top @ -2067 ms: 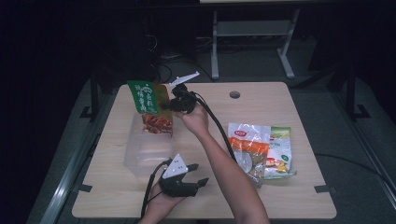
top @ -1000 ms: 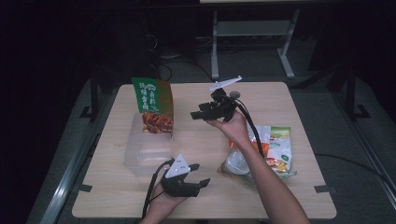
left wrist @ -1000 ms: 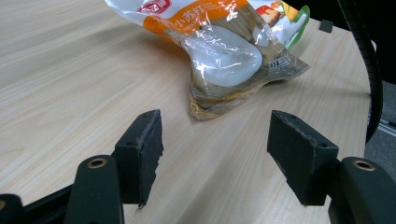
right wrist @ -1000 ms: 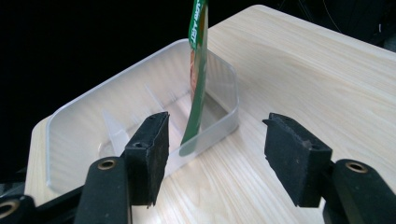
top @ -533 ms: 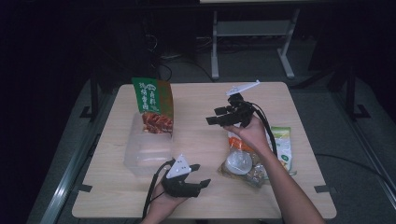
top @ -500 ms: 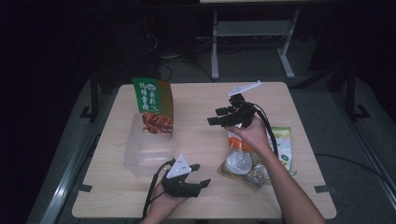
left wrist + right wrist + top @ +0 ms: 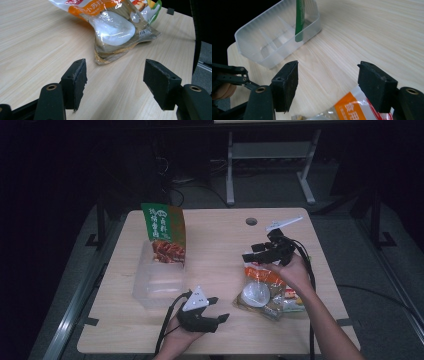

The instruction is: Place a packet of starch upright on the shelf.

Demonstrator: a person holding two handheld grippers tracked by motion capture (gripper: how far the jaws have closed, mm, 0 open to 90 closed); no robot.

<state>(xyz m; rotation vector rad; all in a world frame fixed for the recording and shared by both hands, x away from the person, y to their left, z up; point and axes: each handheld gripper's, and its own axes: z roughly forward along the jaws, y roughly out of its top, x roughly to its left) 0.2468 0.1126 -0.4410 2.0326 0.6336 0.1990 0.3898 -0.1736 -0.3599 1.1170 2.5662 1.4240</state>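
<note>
A green snack bag (image 7: 164, 232) (image 7: 300, 20) stands upright in the far end of a clear plastic bin (image 7: 155, 285) (image 7: 274, 40) at the table's left. Several snack packets (image 7: 265, 292) (image 7: 115, 27) lie in a pile at the right; the top one is orange with a white round shape. My right gripper (image 7: 251, 253) (image 7: 328, 85) hovers over the pile's far edge, pointing left. Its jaws have just been opening, and nothing is between them. An orange packet (image 7: 352, 107) lies just under it. My left gripper (image 7: 219, 309) (image 7: 116, 83) rests open near the front edge, aimed at the pile.
The wooden table (image 7: 220, 240) has a round cable hole (image 7: 251, 221) at the back. A bare stretch of tabletop separates the bin from the packets. Beyond the table are a dark floor and a grey stand (image 7: 270, 155).
My right gripper has left the green bag standing in the bin and has swung right and slightly down to the packet pile. The left gripper has stayed still.
</note>
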